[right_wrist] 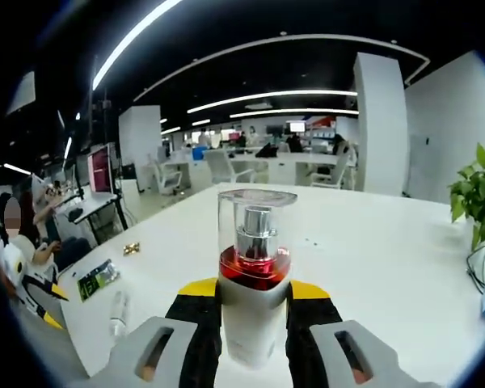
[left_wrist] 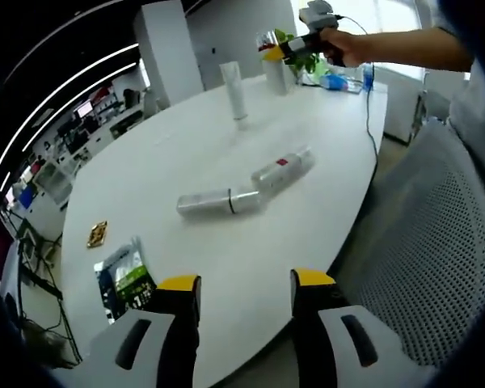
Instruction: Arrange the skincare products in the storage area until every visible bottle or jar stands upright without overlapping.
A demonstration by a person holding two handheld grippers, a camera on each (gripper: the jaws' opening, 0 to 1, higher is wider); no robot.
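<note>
in the left gripper view a small gold-coloured square object [left_wrist: 97, 234] and a glossy packet [left_wrist: 124, 277] lie flat near the left edge of the smooth white table [left_wrist: 170, 162]. the left gripper [left_wrist: 246, 311] hangs over the near rim, its yellow-tipped jaws spread wide with nothing between them. just beyond, two silvery cylindrical bottles lie on their sides, end to end and touching: the left one [left_wrist: 218, 201] and another with a red label [left_wrist: 283, 170]. farther back a white tube [left_wrist: 235, 90] stands upright. at the far right a hand [left_wrist: 347, 44] with the arm stretched level holds the right gripper [left_wrist: 275, 53] at a pump bottle [left_wrist: 275, 65].

in the right gripper view the right gripper [right_wrist: 255, 301] pinches that pump bottle [right_wrist: 253, 279] upright: pale body, red collar, metallic pump, clear cap. a green plant [right_wrist: 474, 198] sits at right.
</note>
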